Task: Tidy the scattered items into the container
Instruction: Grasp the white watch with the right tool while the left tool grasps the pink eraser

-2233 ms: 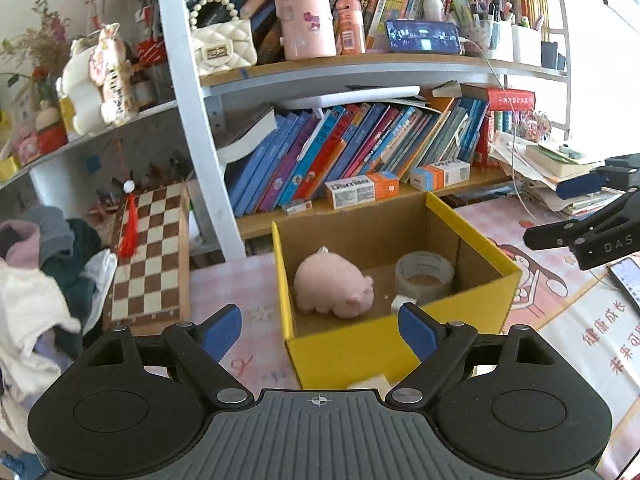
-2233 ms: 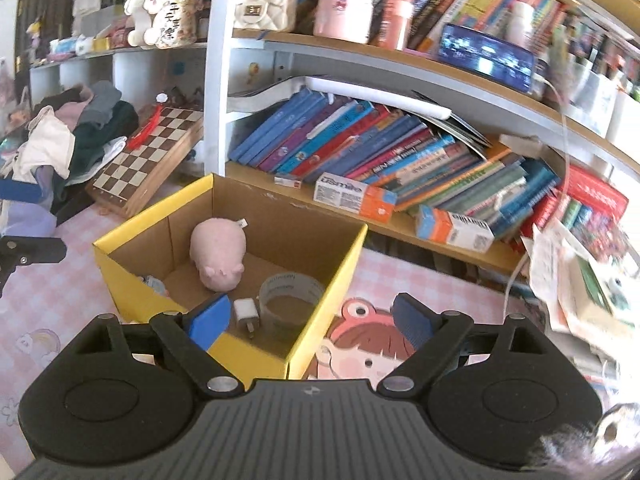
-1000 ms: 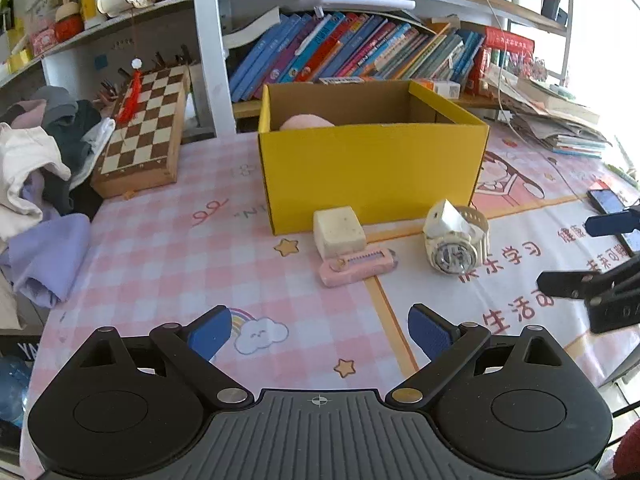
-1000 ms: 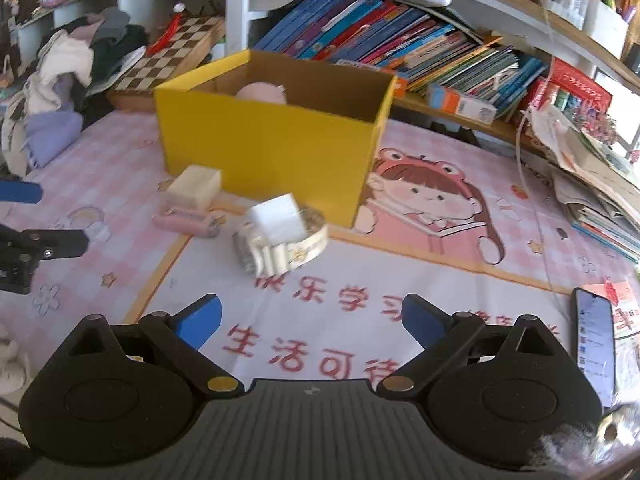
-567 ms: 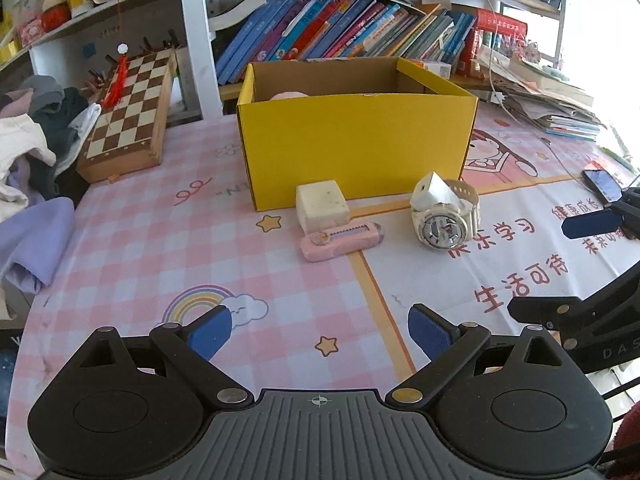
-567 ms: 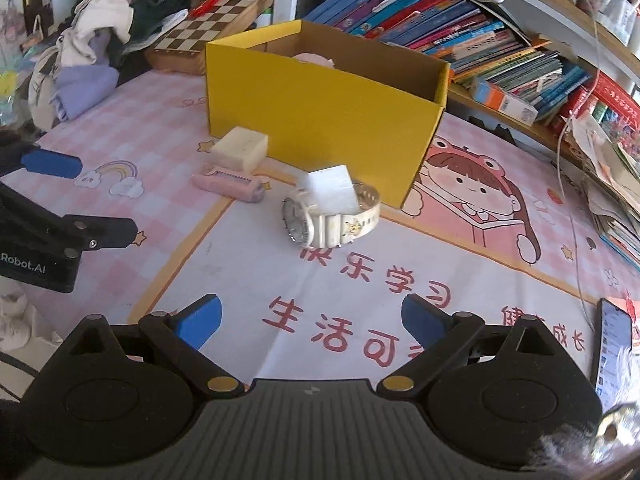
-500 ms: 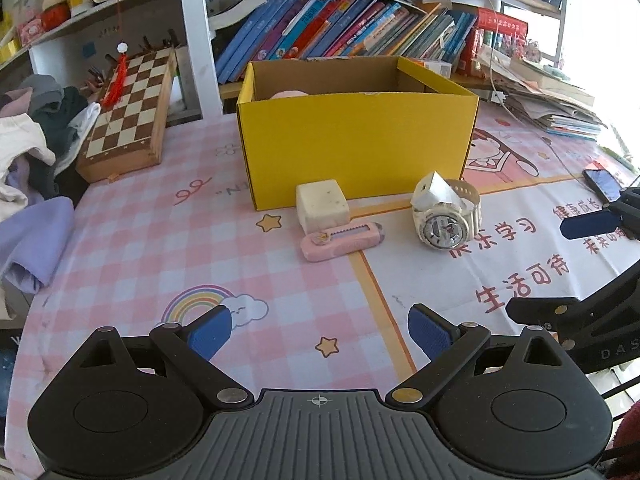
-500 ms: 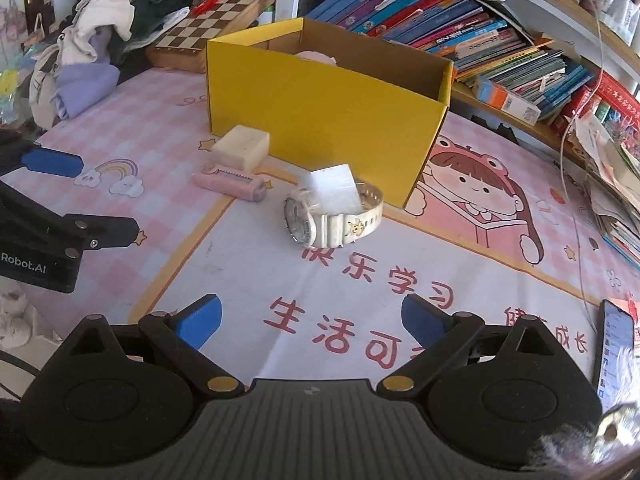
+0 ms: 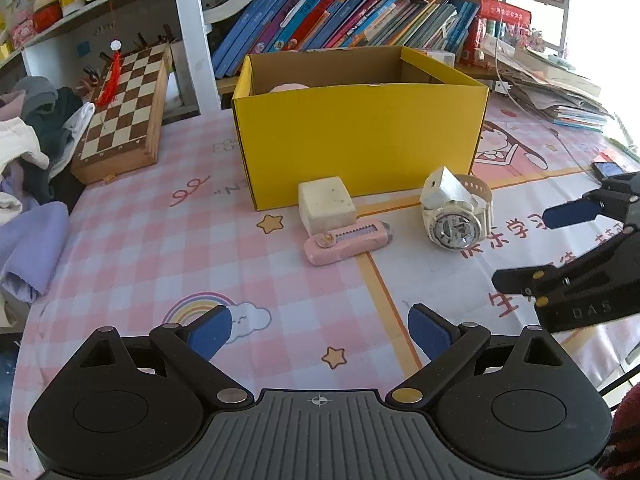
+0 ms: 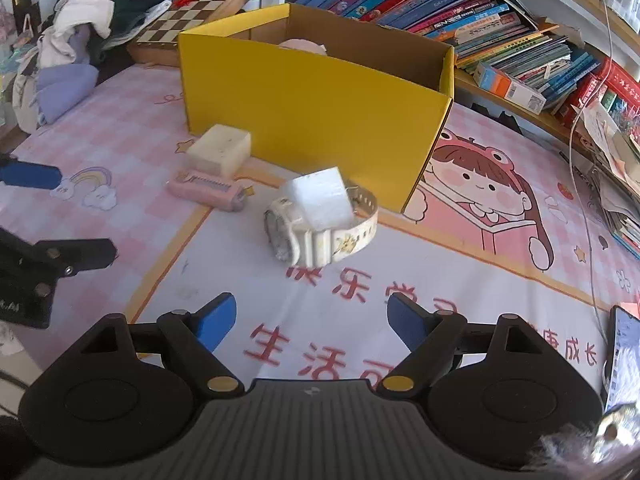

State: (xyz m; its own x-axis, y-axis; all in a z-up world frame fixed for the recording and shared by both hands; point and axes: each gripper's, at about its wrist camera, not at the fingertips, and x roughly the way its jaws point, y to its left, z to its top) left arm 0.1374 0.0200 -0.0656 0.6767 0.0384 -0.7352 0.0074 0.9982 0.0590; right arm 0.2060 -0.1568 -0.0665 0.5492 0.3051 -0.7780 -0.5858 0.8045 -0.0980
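Observation:
A yellow cardboard box [image 9: 360, 140] [image 10: 312, 96] stands on the table with a pink plush toy [image 9: 288, 88] [image 10: 304, 45] inside. In front of it lie a cream foam block [image 9: 326, 204] [image 10: 220, 150], a pink utility knife [image 9: 346, 242] [image 10: 206, 190] and a white wristwatch [image 9: 456, 212] [image 10: 320, 220] wrapped around a white block. My left gripper [image 9: 320, 332] is open and empty, well short of the knife. My right gripper [image 10: 308, 320] is open and empty, just short of the watch; it also shows in the left wrist view [image 9: 568, 248].
A folded chessboard [image 9: 124, 112] and a pile of clothes [image 9: 28, 148] lie at the left. Bookshelves [image 9: 340, 20] run behind the box. A phone [image 10: 624, 364] lies at the right edge, near stacked papers [image 9: 560, 92]. A cable [image 10: 580, 184] trails across the mat.
Both grippers came away from above the box and dropped low over the table in front of it. In the last half second the right gripper moved closer to the watch.

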